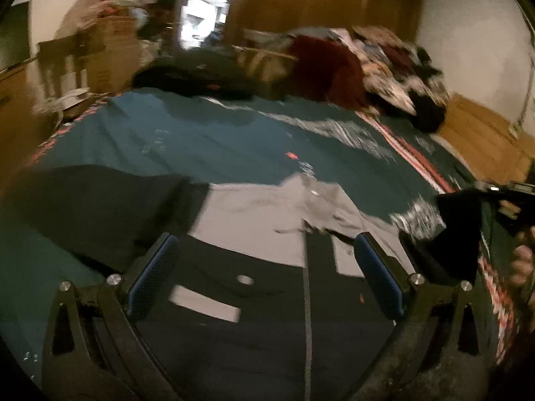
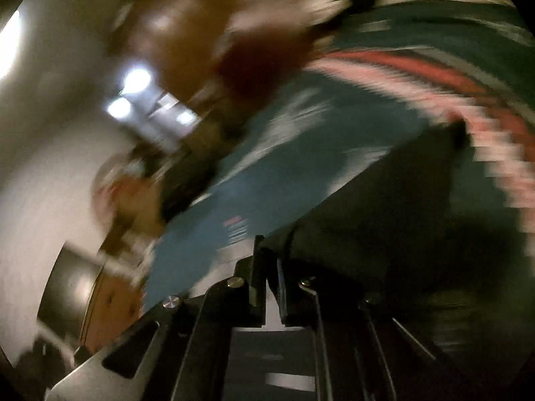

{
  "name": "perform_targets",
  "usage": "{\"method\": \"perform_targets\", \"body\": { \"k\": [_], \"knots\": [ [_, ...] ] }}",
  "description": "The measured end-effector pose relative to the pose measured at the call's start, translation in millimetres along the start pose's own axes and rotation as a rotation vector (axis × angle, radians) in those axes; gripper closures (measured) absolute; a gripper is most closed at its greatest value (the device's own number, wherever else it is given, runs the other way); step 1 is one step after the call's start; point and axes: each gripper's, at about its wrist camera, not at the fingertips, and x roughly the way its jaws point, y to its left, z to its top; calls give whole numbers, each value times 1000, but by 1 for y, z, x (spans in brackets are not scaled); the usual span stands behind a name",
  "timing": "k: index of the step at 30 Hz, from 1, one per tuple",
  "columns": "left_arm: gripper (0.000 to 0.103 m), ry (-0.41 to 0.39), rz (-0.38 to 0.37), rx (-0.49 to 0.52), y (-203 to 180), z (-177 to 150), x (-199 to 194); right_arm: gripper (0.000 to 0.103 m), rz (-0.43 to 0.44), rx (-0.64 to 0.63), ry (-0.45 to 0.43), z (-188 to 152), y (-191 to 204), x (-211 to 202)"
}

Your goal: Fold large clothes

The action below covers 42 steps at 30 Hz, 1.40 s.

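Dark garment [image 1: 254, 327] lies spread on the teal bedspread [image 1: 200, 133]; left gripper [image 1: 264, 267] hovers above it, jaws wide apart, while right gripper [image 2: 269, 267] clamps its dark edge.

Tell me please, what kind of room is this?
Probably a bedroom in a home: a bed with a teal bedspread, a clothes pile at its far end, and a wooden wardrobe behind.

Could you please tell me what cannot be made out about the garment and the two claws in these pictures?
- Dark garment, left wrist view: lower part cut off by the frame edge and the open left claw.
- Right claw, right wrist view: shut on dark cloth; motion blur hides which part.
- Clothes pile: single items too blurred to tell.
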Motion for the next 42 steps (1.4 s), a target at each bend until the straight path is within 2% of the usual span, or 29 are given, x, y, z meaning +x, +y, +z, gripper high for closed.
{"method": "perform_targets", "body": {
  "k": [3,6,8,9,10,12,14,16,18,20,22,24,27,28,31,32,33,34,37,41,42],
  "knots": [
    [0,-25,49,1,22,7,-12,90,91,-97,116,-39,83,91],
    [0,-31,90,-7,45,7,-16,77,117,-162,287,-97,132,172],
    [0,-18,112,-20,59,3,-13,74,110,-210,388,-141,151,202],
    [0,-7,113,-25,64,0,-9,74,115,-218,403,-153,153,203],
    [0,5,110,-28,67,-4,-5,74,125,-227,408,-163,155,198],
    [0,51,87,-27,70,-11,10,66,121,-248,390,-176,146,175],
    [0,107,34,-8,63,-20,28,54,96,-272,352,-179,130,149],
    [0,163,-28,1,53,-25,49,51,13,-281,316,-182,99,118],
    [1,229,-125,-32,44,-28,81,51,-85,-264,289,-177,66,96],
    [2,273,-138,-19,38,-24,109,49,-181,-247,256,-167,33,79],
    [9,311,-163,-7,33,-20,132,49,-246,-178,234,-157,0,62],
    [20,362,-169,-22,30,-19,160,49,-261,-100,218,-153,-27,47],
    [35,430,-139,-31,29,-19,197,49,-258,-68,209,-155,-37,38],
    [36,439,-117,-34,27,-20,207,49,-250,-67,210,-157,-37,38],
    [41,424,-85,-37,26,-19,217,49,-227,-73,216,-163,-35,40],
    [55,411,-71,-48,25,-18,219,49,-222,-79,219,-163,-35,40],
    [77,407,-84,-66,27,-17,220,49,-219,-84,219,-164,-33,44],
    [91,408,-107,-92,27,-17,220,49,-215,-85,220,-163,-33,45],
    [93,337,-96,-89,27,-13,198,49,-215,-88,216,-166,-31,44],
    [94,192,-77,-152,47,-10,131,49,-211,-109,190,-163,-26,37],
    [94,182,-70,-169,53,-12,123,49,-211,-109,185,-162,-26,36]
  ]
}}
